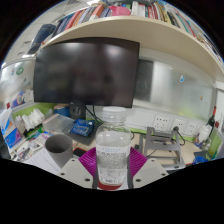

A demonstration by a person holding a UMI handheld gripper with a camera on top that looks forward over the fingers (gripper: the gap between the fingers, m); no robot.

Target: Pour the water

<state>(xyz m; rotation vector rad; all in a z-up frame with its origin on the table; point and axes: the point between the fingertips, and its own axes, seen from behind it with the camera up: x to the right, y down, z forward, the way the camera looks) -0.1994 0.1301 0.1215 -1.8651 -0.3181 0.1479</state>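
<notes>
A clear plastic water bottle [112, 150] with a pale cap and a red label band stands upright between my fingers. Both magenta pads [88, 158] press against its sides, so my gripper [112, 165] is shut on the bottle. A grey cup [58, 149] stands on the desk to the left of the bottle, a little beyond the left finger. The bottle's base is hidden below the fingers.
A dark monitor [88, 72] stands behind the bottle on the desk. A bookshelf [120, 12] runs above it. Boxes and small items [28, 122] crowd the left, and a purple rack [160, 140] sits to the right.
</notes>
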